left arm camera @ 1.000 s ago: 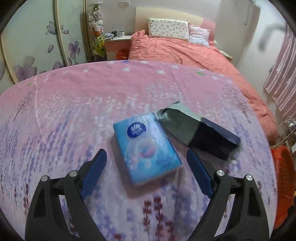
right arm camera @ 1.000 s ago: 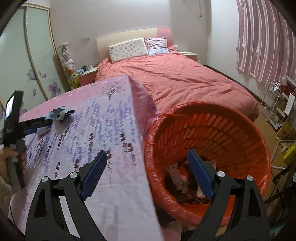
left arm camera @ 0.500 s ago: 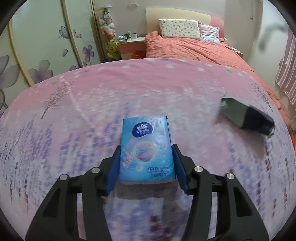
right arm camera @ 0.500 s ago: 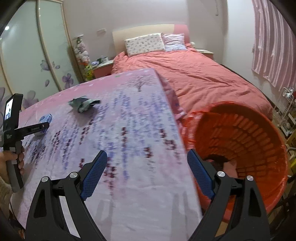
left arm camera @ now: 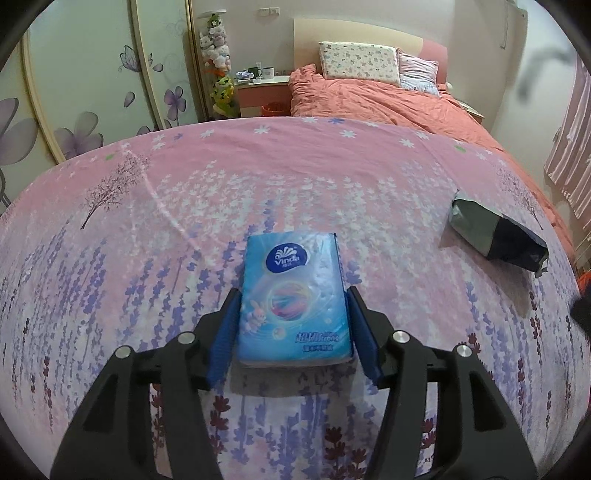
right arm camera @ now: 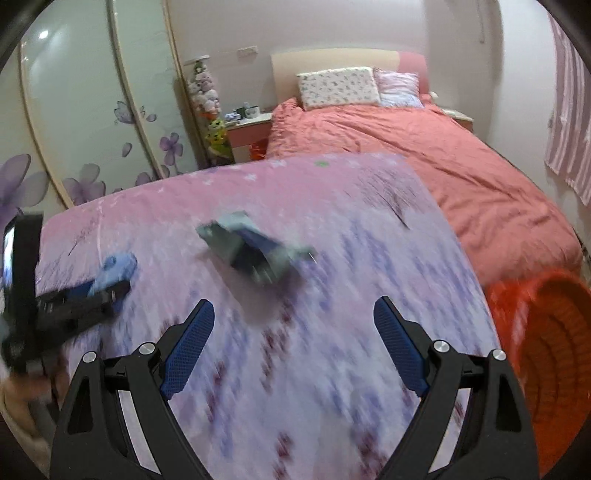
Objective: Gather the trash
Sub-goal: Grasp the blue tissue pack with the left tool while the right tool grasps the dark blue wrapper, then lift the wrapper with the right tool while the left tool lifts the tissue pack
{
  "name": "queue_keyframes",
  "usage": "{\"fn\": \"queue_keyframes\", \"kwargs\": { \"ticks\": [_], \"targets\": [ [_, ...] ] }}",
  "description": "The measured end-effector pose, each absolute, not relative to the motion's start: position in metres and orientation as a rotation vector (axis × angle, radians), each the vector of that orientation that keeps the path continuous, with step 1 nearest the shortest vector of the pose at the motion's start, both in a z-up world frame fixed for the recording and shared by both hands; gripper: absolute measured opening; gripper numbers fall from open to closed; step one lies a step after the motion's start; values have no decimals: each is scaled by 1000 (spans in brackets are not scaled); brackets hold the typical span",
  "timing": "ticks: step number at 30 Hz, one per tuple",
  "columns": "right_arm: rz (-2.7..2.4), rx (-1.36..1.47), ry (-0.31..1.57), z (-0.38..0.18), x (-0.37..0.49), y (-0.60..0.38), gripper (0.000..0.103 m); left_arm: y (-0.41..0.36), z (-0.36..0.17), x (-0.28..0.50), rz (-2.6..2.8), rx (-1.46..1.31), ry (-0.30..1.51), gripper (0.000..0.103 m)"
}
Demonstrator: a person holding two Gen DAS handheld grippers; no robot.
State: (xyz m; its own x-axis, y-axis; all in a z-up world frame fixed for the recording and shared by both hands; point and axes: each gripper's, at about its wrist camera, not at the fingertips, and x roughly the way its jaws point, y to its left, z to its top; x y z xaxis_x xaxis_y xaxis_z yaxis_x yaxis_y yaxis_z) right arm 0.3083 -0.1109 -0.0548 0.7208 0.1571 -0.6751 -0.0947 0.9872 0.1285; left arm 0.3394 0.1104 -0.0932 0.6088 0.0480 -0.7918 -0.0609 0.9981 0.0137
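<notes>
Between left gripper [left arm camera: 291,325] pads, tissue pack [left arm camera: 293,299]; wrapper [right arm camera: 255,254] blurred.

Light: dim indoor, pinkish cast, soft
Glare: spot on wardrobe door [right arm camera: 43,35], right view
Shadows: faint, under tissue pack [left arm camera: 293,299]
Blur: left view sharp; right view motion-smeared
Edges: fisheye bend, black corners, both views
</notes>
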Motion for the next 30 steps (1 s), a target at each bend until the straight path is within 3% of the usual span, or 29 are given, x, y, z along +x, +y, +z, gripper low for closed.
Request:
{"fn": "queue_keyframes", "kwargs": {
  "ticks": [9, 11, 13, 14, 15, 17, 27, 29, 30],
  "targets": [
    [151, -66, 881, -76, 380, -77, 87, 111, -93, 339, 63, -15, 914, 57],
    [158, -93, 914, -83, 382, -73, 73, 111, -93, 339, 62, -16, 914, 57],
    [182, -71, 919, -84, 377, -76, 50, 111, -94, 340, 61, -16, 914, 57],
    [181, -54, 923, -83, 374, -78, 47, 111, -94, 341, 61, -17, 914, 57],
    [173, -39, 918, -83, 369, -80, 33, 111, -94, 341, 61, -17, 914, 57],
    [169, 1, 911, -81, 359, -88, 24, 111, -94, 341, 61, -17, 914, 57],
    [77, 124, 925, -81, 297, -133, 25, 111, -94, 341, 61, -16, 914, 58],
    [104, 123, 922, -80, 290, -134, 43, 112, -94, 341, 61, -17, 914, 58],
    [111, 110, 907, -78, 289, -134, 62, 112, -94, 341, 61, -16, 914, 58]
  ]
}}
